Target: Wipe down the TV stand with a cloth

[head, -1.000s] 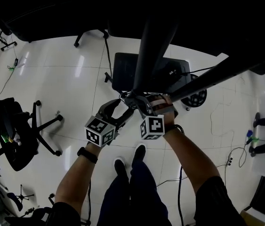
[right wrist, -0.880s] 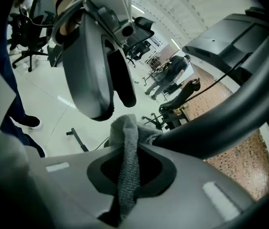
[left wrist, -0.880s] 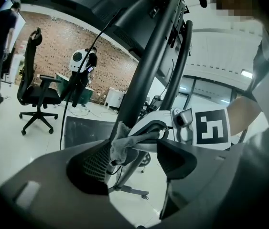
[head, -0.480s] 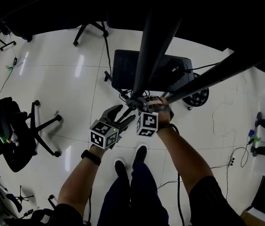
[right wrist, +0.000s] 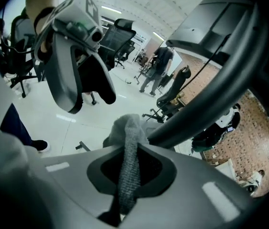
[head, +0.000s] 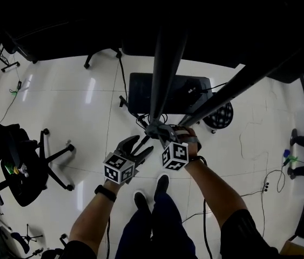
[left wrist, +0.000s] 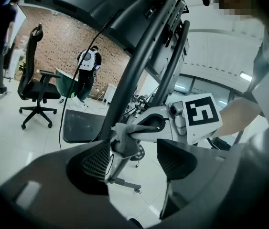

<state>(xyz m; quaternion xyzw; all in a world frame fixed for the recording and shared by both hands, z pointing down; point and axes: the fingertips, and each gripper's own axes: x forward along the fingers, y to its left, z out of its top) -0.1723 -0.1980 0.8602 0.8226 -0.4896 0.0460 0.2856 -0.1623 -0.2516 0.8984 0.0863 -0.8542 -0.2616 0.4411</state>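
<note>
Both grippers sit slightly lower in the head view than a second ago, but the TV stand's base plate (head: pixel 141 93) has slid down the picture with them, so most of that shift looks like the head's. Against the stand itself the hands have barely moved. At far left an office chair (head: pixel 25 169) stands well apart from the work. The left gripper (head: pixel 138 146) comes next, its fingers spread wide and clamped on nothing. In its own view the left gripper (left wrist: pixel 134 161) points at the upright pole (left wrist: pixel 139 70), and the bunched cloth (left wrist: pixel 124 142) lies just ahead of its left pad; I cannot tell whether they touch. To the right, where the upright pole (head: pixel 165 63) and the slanted strut (head: pixel 232 88) meet, the right gripper (head: pixel 161 129) has its fingers closed tight on the grey cloth (right wrist: pixel 127 128). A strip of cloth runs down between the fingers, and the free bunch is pressed against the dark strut (right wrist: pixel 210 99). With so little travel, my judgement is that the wipe is dwelling on this joint. The long poles above and the base plate below likely remain to be done.
</note>
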